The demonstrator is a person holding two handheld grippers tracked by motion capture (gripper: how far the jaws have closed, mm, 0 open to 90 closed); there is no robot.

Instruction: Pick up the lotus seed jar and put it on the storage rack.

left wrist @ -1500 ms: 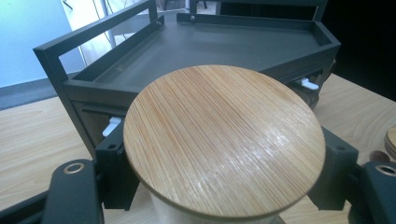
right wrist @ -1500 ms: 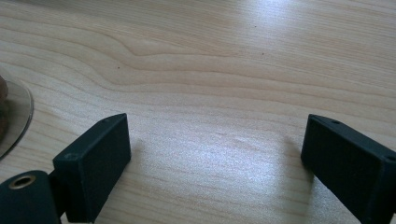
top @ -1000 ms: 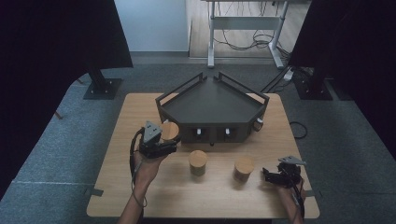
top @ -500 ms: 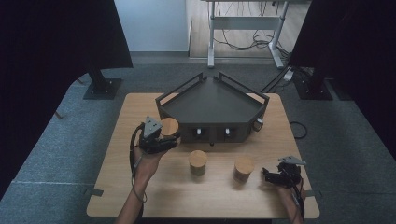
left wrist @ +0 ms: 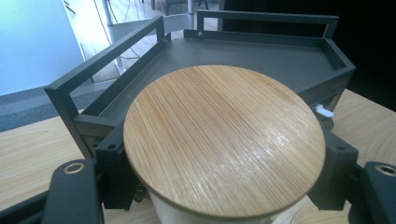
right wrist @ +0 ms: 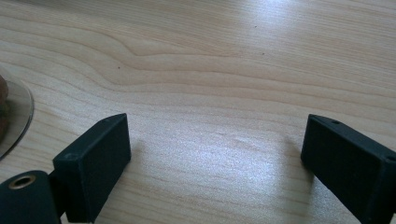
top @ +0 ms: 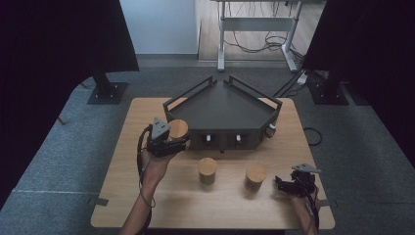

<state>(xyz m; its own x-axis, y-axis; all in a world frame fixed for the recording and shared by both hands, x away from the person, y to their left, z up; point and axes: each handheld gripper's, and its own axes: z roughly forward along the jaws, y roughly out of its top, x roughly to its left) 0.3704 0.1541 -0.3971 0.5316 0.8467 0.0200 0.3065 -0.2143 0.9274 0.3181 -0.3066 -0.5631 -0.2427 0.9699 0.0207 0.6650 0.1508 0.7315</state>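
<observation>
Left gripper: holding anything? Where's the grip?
Yes. The left gripper is shut on a jar with a wooden lid, its fingers clamping the jar's sides just under the lid. The right gripper is open and holds nothing.

Jar lid of glossy striped bamboo, tray seemingly matt dark metal, table smooth pale wood

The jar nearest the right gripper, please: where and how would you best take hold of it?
Probably grip the jar around its round body just under the overhanging bamboo lid, coming level from its right, where the open right gripper rests. It stands upright, with bare table around it.
</observation>
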